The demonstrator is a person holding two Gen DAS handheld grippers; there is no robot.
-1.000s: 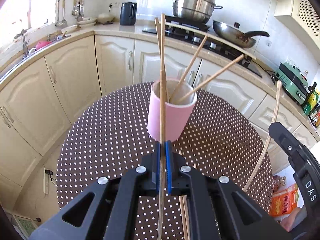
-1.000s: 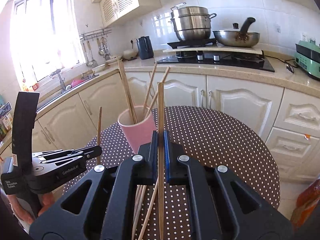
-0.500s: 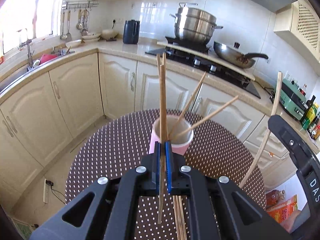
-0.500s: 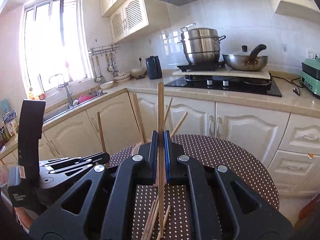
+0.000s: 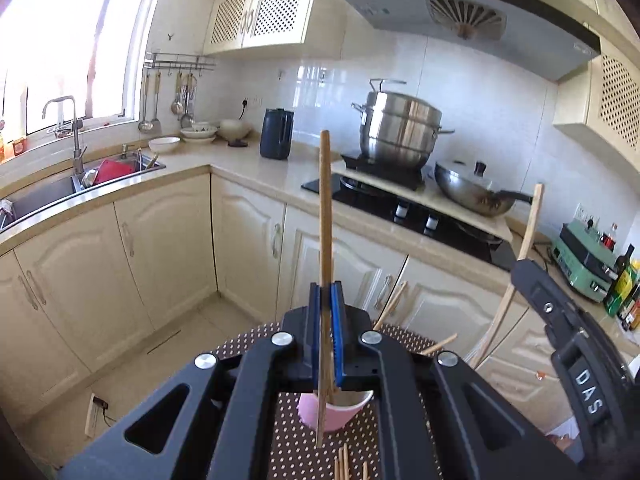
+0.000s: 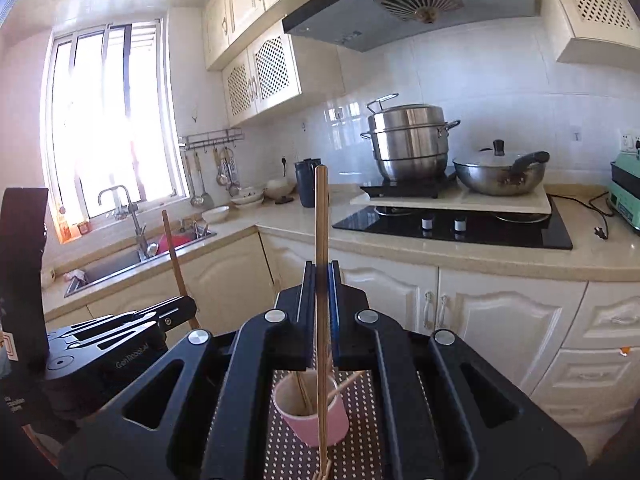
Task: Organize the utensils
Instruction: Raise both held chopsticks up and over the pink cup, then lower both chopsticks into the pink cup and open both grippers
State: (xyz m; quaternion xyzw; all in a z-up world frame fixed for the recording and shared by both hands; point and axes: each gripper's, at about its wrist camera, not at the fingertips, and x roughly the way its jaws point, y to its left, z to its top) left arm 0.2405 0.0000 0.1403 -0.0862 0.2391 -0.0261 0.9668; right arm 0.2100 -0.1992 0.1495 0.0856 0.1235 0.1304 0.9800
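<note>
While each gripper is clenched on 1 upright chopstick, the left gripper on the left chopstick and the right gripper on the right chopstick, both sticks hang above the pink cup on the dotted table. Pinched at a single point, either stick could swing and miss the rim. Lowered together, they could also jam on the sticks already leaning inside and tip the cup onto the loose chopsticks at the table's near edge.

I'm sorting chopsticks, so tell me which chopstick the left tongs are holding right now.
The upright chopstick clamped between the left tongs; the others stand in the pink cup or lie on the table.
</note>
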